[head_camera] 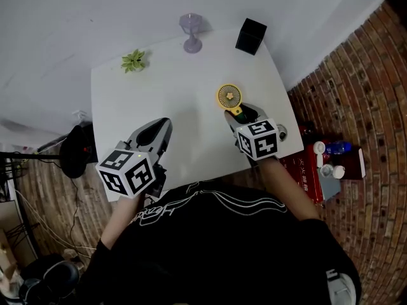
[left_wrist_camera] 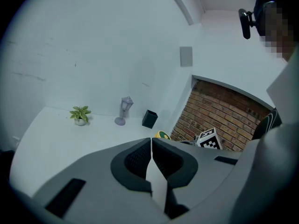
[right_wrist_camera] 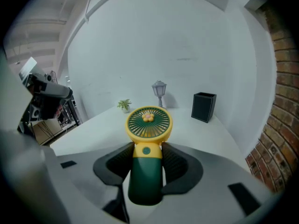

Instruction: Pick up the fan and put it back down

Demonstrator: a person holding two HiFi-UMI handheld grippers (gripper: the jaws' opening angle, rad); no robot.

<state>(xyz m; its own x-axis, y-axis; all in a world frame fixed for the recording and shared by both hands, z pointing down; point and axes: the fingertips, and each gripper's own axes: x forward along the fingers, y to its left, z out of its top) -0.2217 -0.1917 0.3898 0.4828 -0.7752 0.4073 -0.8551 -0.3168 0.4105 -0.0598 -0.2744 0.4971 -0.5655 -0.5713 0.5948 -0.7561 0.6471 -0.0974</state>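
A small hand fan (right_wrist_camera: 148, 125) with a round yellow head and a dark green handle is clamped by that handle in my right gripper (right_wrist_camera: 147, 161). In the head view the fan (head_camera: 229, 98) juts forward from the right gripper (head_camera: 240, 116) over the right part of the white table (head_camera: 184, 100). Whether it touches the tabletop I cannot tell. My left gripper (head_camera: 166, 127) hovers over the table's front left, jaws pressed together and empty. In its own view the left gripper (left_wrist_camera: 151, 149) shows both pads meeting.
At the table's back stand a small potted plant (head_camera: 133, 61), a lilac lantern-shaped ornament (head_camera: 192, 32) and a black square holder (head_camera: 251, 36). A brick floor with a red box and bottles (head_camera: 327, 161) lies to the right. A white wall is behind.
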